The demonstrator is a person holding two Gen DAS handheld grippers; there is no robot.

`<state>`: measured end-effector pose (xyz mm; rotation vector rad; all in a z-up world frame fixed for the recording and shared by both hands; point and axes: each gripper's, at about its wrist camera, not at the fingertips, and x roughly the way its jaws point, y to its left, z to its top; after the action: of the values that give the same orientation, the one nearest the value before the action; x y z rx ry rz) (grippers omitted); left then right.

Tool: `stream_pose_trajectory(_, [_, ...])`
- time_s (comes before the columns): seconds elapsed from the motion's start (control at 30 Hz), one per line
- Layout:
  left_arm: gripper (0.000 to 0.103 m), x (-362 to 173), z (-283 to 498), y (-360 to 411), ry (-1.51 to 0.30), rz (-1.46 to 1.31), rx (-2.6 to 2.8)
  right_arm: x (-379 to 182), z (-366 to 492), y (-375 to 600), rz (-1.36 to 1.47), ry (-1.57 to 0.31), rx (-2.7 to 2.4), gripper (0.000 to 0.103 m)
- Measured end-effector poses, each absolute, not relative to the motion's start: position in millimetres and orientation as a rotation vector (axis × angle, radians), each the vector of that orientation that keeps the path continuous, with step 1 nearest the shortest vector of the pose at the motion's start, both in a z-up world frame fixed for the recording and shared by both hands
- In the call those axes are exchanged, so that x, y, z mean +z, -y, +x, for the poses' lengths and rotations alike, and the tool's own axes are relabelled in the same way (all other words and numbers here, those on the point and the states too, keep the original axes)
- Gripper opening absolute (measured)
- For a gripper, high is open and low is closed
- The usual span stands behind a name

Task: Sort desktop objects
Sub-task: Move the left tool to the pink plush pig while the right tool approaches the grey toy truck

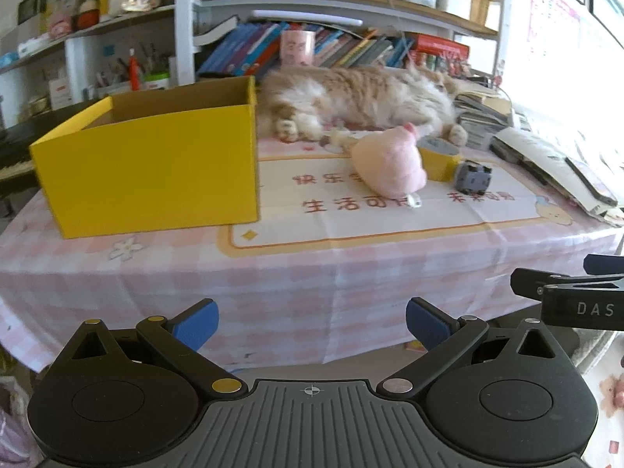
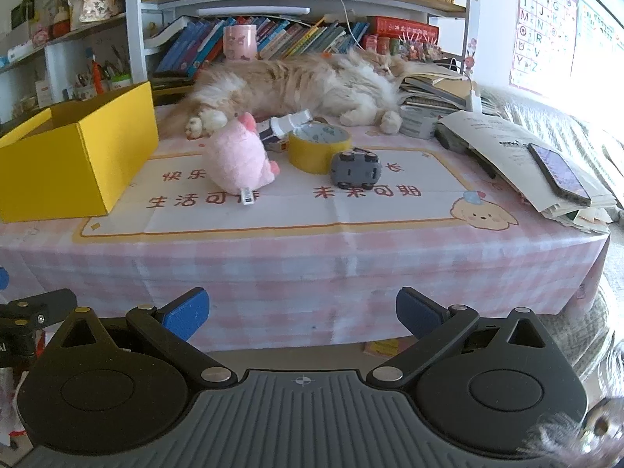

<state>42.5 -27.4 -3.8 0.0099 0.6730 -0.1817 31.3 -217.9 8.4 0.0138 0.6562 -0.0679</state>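
A: Which step are we at?

B: The very start, I'd judge. The left gripper (image 1: 311,325) and right gripper (image 2: 302,314) both hang in front of the near edge of the table with the pink checked cloth (image 2: 273,265), jaws wide apart, nothing between them.

A: And the things to sort?

B: Clustered mid-table: a pink plush pig toy (image 2: 240,160), a roll of yellow tape (image 2: 318,148) just right of it, and a small grey toy car (image 2: 355,169) touching the roll's near side. A white spray bottle (image 2: 290,121) lies behind them. The open yellow cardboard box (image 2: 74,148) stands at the far left, apparently empty as far as I can see in.

A: Next move?

B: Likely reaching over the near edge for the pig, nearest the box. The cloth in front is bare, so approach is free. A sleeping orange-and-white cat (image 2: 296,82) lies just behind the cluster; a dark phone (image 2: 559,173) sits on papers at right, well apart.
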Motion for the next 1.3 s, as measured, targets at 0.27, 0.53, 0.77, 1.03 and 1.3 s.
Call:
stream_pose_trajectory(0.27, [0.103, -5, 65, 58, -0.667, 0.018, -0.23, 9, 44, 244, 0.014, -0.68, -0.112, 0.103])
stream_pose_trajectory(0.53, [0.103, -1, 98, 91, -0.642, 0.039, -0.263, 12, 73, 268, -0.027, -0.661, -0.101, 0.102])
stream_pose_trajectory(0.77, [0.103, 5, 131, 112, -0.643, 0.051, -0.227, 17, 111, 289, -0.029, -0.646, -0.03, 0.103])
stream_pose_trajectory(1.03, [0.103, 9, 163, 130, -0.656, 0.033, -0.158, 22, 154, 306, -0.043, -0.629, 0.052, 0.102])
stream_pose_trajectory(1.3, [0.103, 11, 187, 146, -0.666, 0.041, -0.12, 16, 194, 320, -0.051, -0.656, 0.119, 0.101])
